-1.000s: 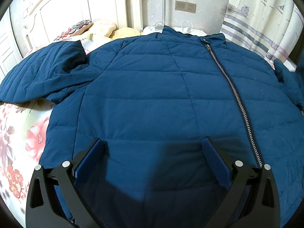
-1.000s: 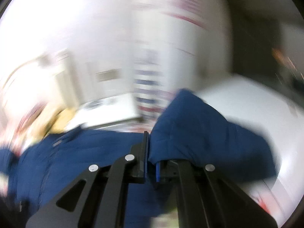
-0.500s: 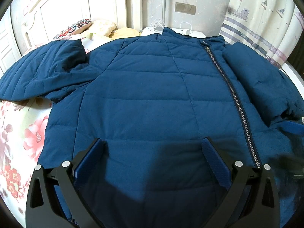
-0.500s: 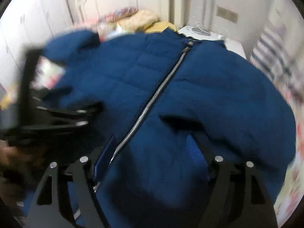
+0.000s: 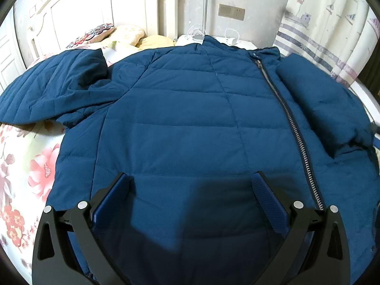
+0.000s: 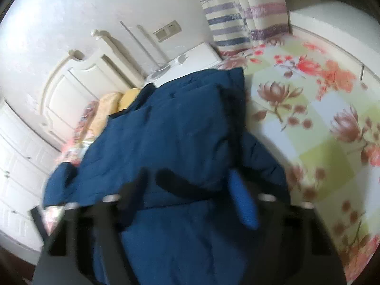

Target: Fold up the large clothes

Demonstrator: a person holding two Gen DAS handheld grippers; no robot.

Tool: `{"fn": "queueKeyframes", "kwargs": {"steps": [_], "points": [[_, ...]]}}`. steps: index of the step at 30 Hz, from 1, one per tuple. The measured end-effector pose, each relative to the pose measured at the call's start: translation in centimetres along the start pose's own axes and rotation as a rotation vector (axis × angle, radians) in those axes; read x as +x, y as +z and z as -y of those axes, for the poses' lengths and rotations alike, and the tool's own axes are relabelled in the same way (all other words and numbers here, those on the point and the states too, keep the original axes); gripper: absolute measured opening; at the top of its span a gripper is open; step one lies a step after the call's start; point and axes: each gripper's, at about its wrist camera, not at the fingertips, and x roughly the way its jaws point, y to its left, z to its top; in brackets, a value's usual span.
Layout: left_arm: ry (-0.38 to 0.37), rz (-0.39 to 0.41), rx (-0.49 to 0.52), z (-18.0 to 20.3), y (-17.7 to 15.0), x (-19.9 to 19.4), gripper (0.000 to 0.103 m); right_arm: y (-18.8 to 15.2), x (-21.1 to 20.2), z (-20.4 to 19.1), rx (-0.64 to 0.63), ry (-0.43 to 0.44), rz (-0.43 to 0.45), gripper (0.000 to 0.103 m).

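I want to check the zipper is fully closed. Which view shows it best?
The left wrist view: the zipper runs sharp and unbroken from collar to hem of the jacket. The right wrist view is blurred and shows no zipper.

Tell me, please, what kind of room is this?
Most likely a bedroom: a white headboard, pillows and a floral bedsheet under the blue jacket.

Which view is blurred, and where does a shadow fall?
Left wrist view: sharp, edges fisheye-bent, dark shadow on the blue jacket between the left tool's fingers. Right wrist view: motion-blurred, the right tool smeared.
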Motion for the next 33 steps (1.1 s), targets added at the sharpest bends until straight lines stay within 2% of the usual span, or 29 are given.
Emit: {"fn": "queueKeyframes", "kwargs": {"steps": [2,4,6,8,11,12,13,14,15,17,19,22,24,26,28,30,33], "points": [[-0.025,0.013,-0.021,-0.4,0.0,-0.2,0.099,0.0,-0.7,-2.6,-0.052,0.070,0.054,0.012],[-0.053,0.023,-0.047,-0.8,0.0,-0.4,0.099,0.5,-1.6,-7.3,-0.202,0.087,0.120,0.010],[-0.055,0.024,-0.049,-0.8,0.1,-0.4,0.099,1.3,-1.1,-12.6,-0.322,0.128,0.130,0.010],[-0.056,0.028,-0.049,-0.8,0.0,-0.4,0.099,1.7,0.2,-17.1,-0.406,0.174,0.111,0.008],[-0.097,0.046,-0.080,-1.5,-0.1,-0.8,0.099,1.3,3.5,-22.4,-0.471,0.355,-0.038,0.007],[-0.118,0.055,-0.096,-1.8,-0.1,-0.9,0.099,0.6,4.8,-24.0,-0.498,0.412,-0.107,0.016],[-0.138,0.062,-0.111,-2.2,-0.2,-1.0,0.099,0.2,5.2,-25.0,-0.515,0.429,-0.141,0.042],[-0.153,0.068,-0.123,-2.4,-0.2,-1.1,0.099,-0.5,5.5,-25.7,-0.531,0.451,-0.164,0.055],[-0.163,0.072,-0.132,-2.5,-0.2,-1.2,0.099,-0.9,4.8,-25.7,-0.530,0.486,-0.154,0.062],[-0.173,0.076,-0.141,-2.6,-0.2,-1.2,0.099,-0.9,3.0,-24.6,-0.507,0.535,-0.110,0.062],[-0.174,0.081,-0.141,-2.5,-0.2,-1.3,0.099,0.2,0.4,-21.3,-0.439,0.508,-0.021,0.062],[-0.203,0.112,-0.140,-2.3,-0.2,-1.9,0.099,1.2,-3.7,-13.5,-0.282,0.400,0.112,0.062],[-0.276,0.118,-0.137,-1.7,0.0,-2.2,0.099,1.5,-5.0,-8.2,-0.193,0.259,0.160,0.065],[-0.343,0.089,-0.133,-0.3,0.7,-2.0,0.099,1.5,-4.7,-4.2,-0.130,0.164,0.130,0.065],[-0.349,0.067,-0.088,2.2,1.7,-1.9,0.099,0.7,-3.9,-1.6,-0.094,0.122,0.101,0.065],[-0.325,0.096,0.025,6.3,2.9,-2.6,0.099,-0.4,-2.3,-0.3,-0.073,0.077,0.068,0.065],[-0.253,0.148,0.245,12.9,3.5,-3.6,0.099,-2.3,0.6,2.4,0.003,0.058,-0.003,0.064]]}}
